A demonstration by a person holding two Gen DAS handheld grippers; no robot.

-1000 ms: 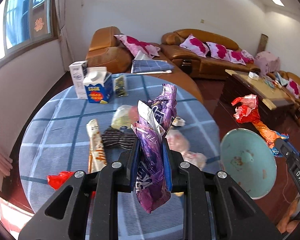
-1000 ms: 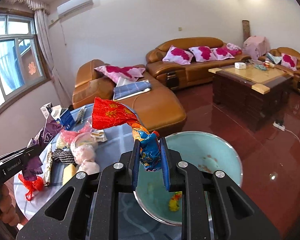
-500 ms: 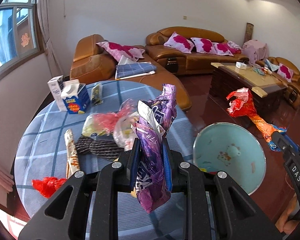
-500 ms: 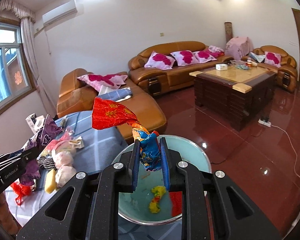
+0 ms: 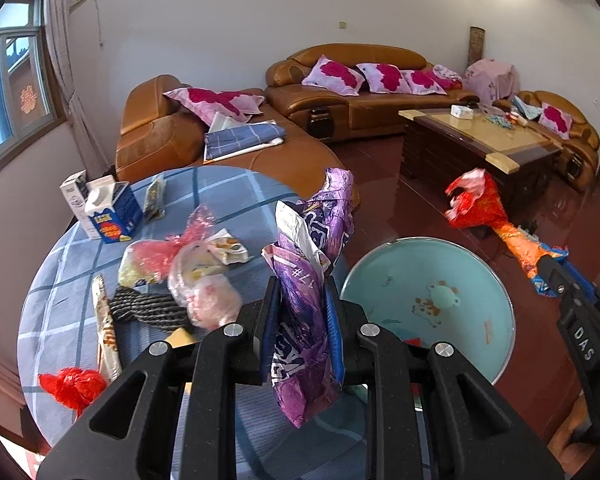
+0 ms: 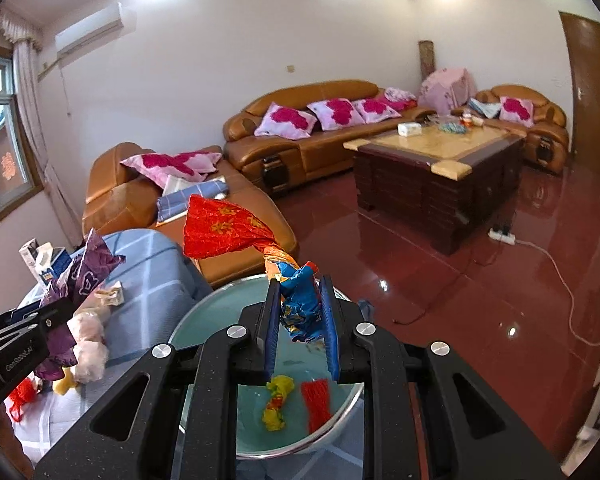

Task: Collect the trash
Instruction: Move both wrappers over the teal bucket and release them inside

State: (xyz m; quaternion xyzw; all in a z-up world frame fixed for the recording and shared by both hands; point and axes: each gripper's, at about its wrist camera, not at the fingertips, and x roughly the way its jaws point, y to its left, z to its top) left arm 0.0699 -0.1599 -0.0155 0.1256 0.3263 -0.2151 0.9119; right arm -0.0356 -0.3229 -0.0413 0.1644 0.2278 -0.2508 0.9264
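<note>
My left gripper is shut on a crumpled purple wrapper, held above the blue checked table just left of a light-blue basin. My right gripper is shut on a red, orange and blue wrapper, held over the basin; the wrapper also shows in the left wrist view. A yellow wrapper and a red piece lie inside the basin.
On the table lie pink and clear bags, a dark braided item, a long snack wrapper, a red bag and two cartons. Leather sofas and a coffee table stand beyond on the red floor.
Both grippers have swung right, away from the table centre; the basin now sits closer under them. Each still holds its wrapper.
</note>
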